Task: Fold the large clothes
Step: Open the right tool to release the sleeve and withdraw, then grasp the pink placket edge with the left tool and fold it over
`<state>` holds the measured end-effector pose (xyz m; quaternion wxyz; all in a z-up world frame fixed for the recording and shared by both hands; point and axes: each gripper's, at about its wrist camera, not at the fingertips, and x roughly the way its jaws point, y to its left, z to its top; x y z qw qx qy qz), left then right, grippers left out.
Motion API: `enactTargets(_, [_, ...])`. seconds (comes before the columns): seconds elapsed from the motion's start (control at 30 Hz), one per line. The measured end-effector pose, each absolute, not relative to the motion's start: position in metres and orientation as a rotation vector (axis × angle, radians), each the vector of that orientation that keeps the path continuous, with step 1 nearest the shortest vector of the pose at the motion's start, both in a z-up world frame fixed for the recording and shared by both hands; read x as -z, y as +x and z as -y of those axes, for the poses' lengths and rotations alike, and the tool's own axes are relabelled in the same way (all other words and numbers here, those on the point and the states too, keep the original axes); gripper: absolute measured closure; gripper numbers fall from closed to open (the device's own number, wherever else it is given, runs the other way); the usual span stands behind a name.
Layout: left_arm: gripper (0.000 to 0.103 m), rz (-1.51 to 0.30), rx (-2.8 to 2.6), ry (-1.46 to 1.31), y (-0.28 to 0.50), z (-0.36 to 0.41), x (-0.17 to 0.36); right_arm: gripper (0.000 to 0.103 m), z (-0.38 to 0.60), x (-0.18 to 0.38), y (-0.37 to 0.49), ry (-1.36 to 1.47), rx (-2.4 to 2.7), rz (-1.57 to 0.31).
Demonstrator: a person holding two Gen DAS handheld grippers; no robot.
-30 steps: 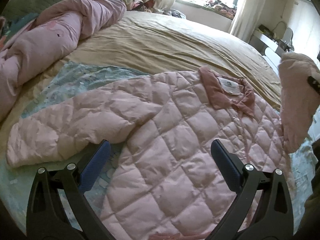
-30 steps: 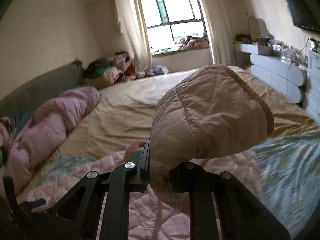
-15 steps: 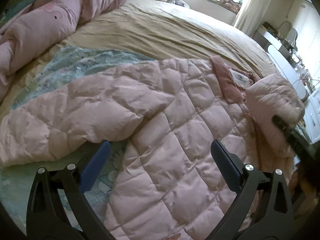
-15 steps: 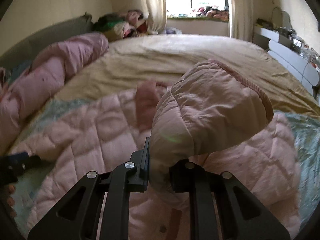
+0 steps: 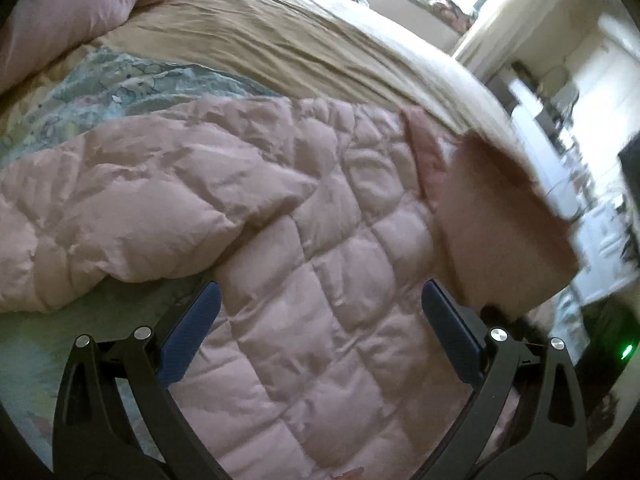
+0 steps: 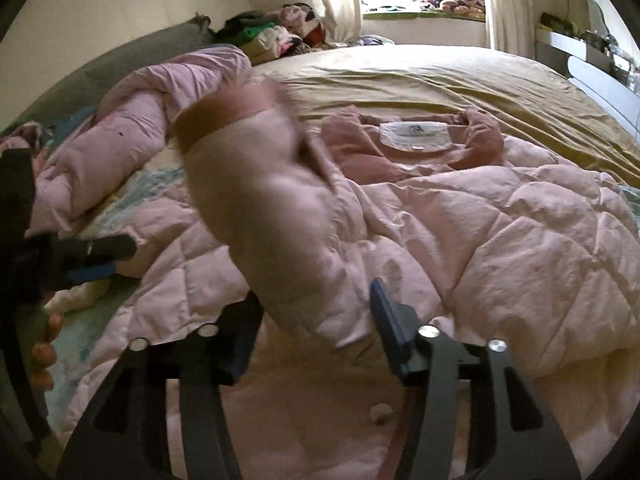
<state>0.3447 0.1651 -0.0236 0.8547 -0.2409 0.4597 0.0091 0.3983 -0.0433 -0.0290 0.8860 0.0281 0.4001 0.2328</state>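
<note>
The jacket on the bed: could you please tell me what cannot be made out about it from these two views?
- Sleeve, right wrist view: motion blur smears its cuff; whether it touches the right gripper's fingers is unclear.
- Label, right wrist view: print too small to read.
- Collar, left wrist view: partly hidden behind the blurred sleeve.
- Hem, both views: cut off by the bottom edge and the fingers.

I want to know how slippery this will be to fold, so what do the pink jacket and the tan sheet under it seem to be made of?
Pink jacket: probably a thin synthetic shell over puffy filling, matte with a faint sheen; diamond quilting and fine crinkles suggest it. Collar: a softer, darker pink fabric. Tan sheet: likely matte woven cotton, with long soft creases.
</note>
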Motion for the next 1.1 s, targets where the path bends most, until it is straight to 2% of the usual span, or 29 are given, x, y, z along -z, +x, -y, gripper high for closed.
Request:
enactTargets(0.2, [0.009,-0.911,0.040,-0.601,0.343,-0.177,0.015,0.042,0.025,0.037,0.388,-0.006,-0.528,-0.877])
enactTargets(0.27, [0.009,-0.919,0.060,-0.620,0.344,-0.176,0.018,0.030,0.025,0.038,0.382,0.013,-0.559,-0.887])
enactTargets(0.33, [0.009,-0.938,0.096,-0.630,0.348,-0.170,0.024,0.025,0.029,0.035,0.376,0.063,-0.597,-0.887])
enactTargets(0.7, [0.009,-1.027,0.186,-0.499,0.363,-0.107,0.062,0.025,0.104,0.023,0.344,0.171,-0.502,-0.870])
enactTargets(0.73, [0.017,-1.022,0.195,-0.482,0.362,-0.102,0.064,0.025,0.114,0.021,0.339,0.177,-0.486,-0.860])
enactTargets(0.77, [0.033,-1.023,0.197,-0.466,0.363,-0.099,0.065,0.025,0.120,0.021,0.337,0.180,-0.474,-0.857])
enactTargets(0.83, [0.049,-1.021,0.196,-0.410,0.364,-0.089,0.065,0.025,0.132,0.020,0.333,0.178,-0.442,-0.851])
enactTargets(0.9, [0.057,-0.997,0.183,-0.335,0.365,-0.081,0.059,0.025,0.142,0.019,0.330,0.188,-0.429,-0.845])
enactTargets(0.97, [0.081,-0.973,0.172,-0.271,0.365,-0.075,0.051,0.025,0.151,0.019,0.331,0.200,-0.417,-0.840])
enactTargets(1.0, [0.087,-0.962,0.159,-0.237,0.366,-0.073,0.046,0.025,0.156,0.019,0.332,0.210,-0.405,-0.840])
enactTargets(1.03, [0.096,-0.950,0.146,-0.203,0.366,-0.072,0.040,0.025,0.159,0.019,0.333,0.216,-0.399,-0.843])
enactTargets(1.1, [0.097,-0.925,0.155,-0.178,0.369,-0.072,0.029,0.025,0.166,0.017,0.335,0.223,-0.385,-0.838])
